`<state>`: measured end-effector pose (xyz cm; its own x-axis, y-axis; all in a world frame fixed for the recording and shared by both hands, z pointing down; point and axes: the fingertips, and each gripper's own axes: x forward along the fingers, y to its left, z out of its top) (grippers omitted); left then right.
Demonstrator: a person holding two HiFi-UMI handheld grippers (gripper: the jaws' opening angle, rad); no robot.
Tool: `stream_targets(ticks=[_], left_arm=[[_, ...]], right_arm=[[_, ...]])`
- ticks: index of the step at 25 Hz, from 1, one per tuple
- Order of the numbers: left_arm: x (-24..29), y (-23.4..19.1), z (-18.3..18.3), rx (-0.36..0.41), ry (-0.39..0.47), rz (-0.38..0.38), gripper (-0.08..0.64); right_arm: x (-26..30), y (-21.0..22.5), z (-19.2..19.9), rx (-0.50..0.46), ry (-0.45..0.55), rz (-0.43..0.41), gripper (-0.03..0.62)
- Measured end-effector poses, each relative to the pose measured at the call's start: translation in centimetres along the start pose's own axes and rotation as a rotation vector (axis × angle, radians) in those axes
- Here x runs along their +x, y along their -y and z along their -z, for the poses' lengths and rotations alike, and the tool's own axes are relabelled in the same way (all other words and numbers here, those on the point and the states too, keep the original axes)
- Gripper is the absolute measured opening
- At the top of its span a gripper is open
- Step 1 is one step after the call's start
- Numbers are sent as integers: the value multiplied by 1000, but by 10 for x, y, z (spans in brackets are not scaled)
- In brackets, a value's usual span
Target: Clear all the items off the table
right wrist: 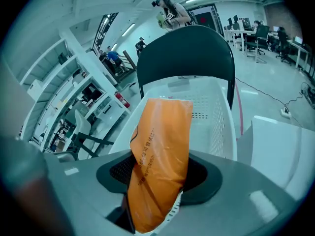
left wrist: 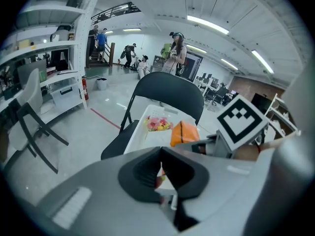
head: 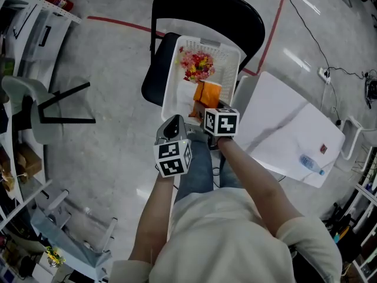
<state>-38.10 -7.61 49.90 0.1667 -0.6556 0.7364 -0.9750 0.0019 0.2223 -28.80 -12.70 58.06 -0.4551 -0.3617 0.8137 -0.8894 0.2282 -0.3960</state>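
Observation:
A white slatted basket (head: 171,81) stands on a black folding chair (head: 207,7). Inside it lie a bunch of pink and yellow pieces (head: 198,65) and something white. My right gripper (head: 204,108) is shut on an orange plastic packet (head: 208,92), which hangs over the basket's near end. In the right gripper view the packet (right wrist: 162,151) stands up between the jaws of the right gripper (right wrist: 157,177), with the basket (right wrist: 216,113) behind it. My left gripper (head: 175,121) hovers just left of it by the basket's near corner; its jaws (left wrist: 161,155) meet at the tips with nothing held.
A white table (head: 283,128) stands to the right, with a clear water bottle (head: 310,164) and a small red thing (head: 323,148) near its far corner. A white chair (head: 26,108) and shelving (head: 23,22) are at the left. People stand far off in the hall (left wrist: 174,50).

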Motion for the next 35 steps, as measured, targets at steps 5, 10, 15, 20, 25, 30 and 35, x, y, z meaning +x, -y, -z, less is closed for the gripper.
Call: stream_targets(ticks=[5,10,15,20,25,30,35], left_arm=[[12,-9,3,-5,-17,2,9],[23,-20,5,-8,-25,0,9],[32,-29,5,-15,-30,-3,9],[37,-34,6,-24,-27,1,9],[39,-39,8,-25,-31,2,9],[39,-42,10,-30,-29,4,9],[36,-42,13,-29,-27,6,9]], right_arm=[[28,1,9,6,-42,-2,245],[51,1,20,0,-89,13,249],[71,3,27,-6,-122,32,253],[83,7,33,-8,-153,62,258],[91,4,28,20,-161,63,262],[93,1,26,16,-156,63,281],[89,-1,24,14,-122,60,319]])
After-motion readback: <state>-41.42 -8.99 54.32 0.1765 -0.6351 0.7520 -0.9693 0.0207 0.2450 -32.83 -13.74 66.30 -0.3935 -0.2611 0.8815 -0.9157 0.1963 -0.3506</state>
